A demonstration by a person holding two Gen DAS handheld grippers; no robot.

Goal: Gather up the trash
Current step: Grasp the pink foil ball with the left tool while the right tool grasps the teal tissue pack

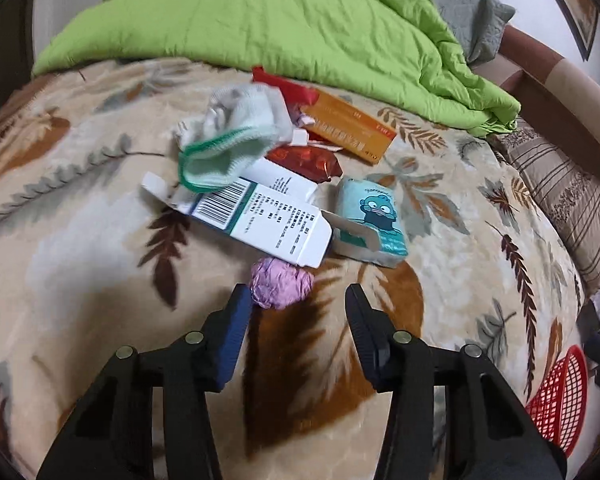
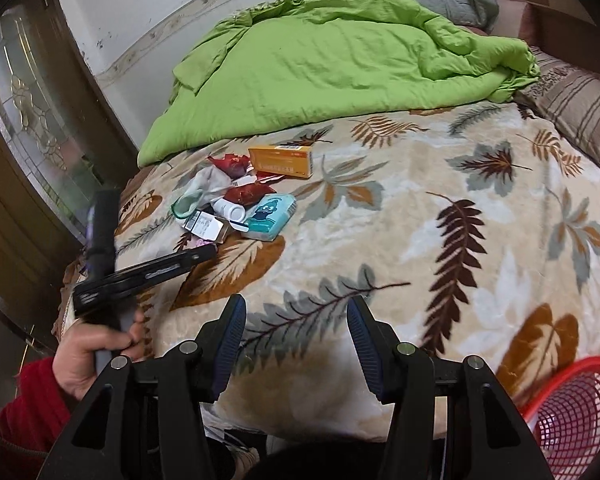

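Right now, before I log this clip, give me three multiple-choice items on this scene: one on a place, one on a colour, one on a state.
1. Where does the pink ball lie?
A. Inside the basket
B. On the blanket, just ahead of the left hand-held gripper
C. On the green quilt

2. What colour is the basket?
A. Red
B. Blue
C. White

3. How is the left hand-held gripper?
A. Shut on the sock
B. Shut on the pink ball
C. Open, holding nothing

Answers:
1. B: the ball rests on the blanket close to the left fingertip, in front of the white carton.
2. A: its mesh wall is red in both views.
3. C: its jaws stand wide apart with only blanket between them; the sock lies farther off on the pile.
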